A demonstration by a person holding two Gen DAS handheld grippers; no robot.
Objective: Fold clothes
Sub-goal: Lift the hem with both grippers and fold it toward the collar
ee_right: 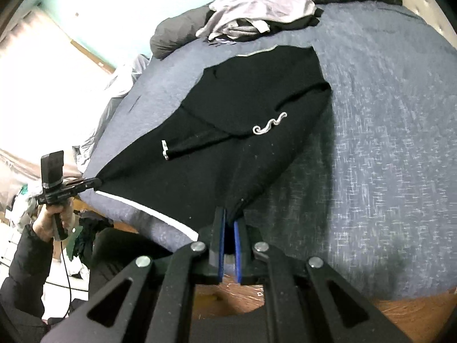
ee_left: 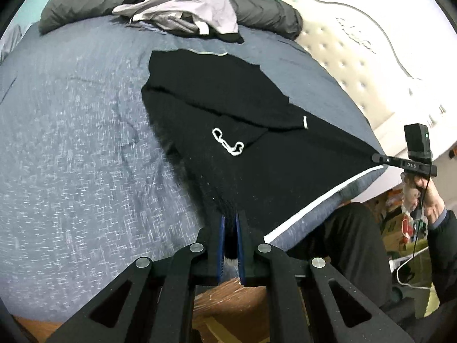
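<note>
Cloth of this kind, a black knit garment (ee_left: 228,131) with a white drawcord (ee_left: 227,143), looks soft and limp with some weight to it: it sags between the two hold points and drapes over the near edge of the bed (ee_left: 85,143) instead of holding a line. I judge it will not slip easily on the textured blue-grey bedspread, yet it will stretch and wrinkle if pulled unevenly, so both corners want equal tension. The hem corners are the sensible places to take hold, and that is where both tools are.

The left gripper (ee_left: 230,228) has its blue-padded jaws closed down on one bunched corner of the hem, at the near edge of the bed. The right gripper (ee_right: 228,228) is likewise clamped on the other hem corner, which fans out from its jaws; the left wrist view shows it out at the near right corner of the bed, held in a hand (ee_left: 428,197).

The garment lies lengthwise on the bed, its far end flat toward the pile of clothes (ee_left: 182,8) near the far edge. A sleeve with a white cuff stripe (ee_left: 305,122) lies folded across the body, and a white stripe (ee_left: 328,197) runs along the stretched hem. This fits either a fold in progress or a smoothing pull.
</note>
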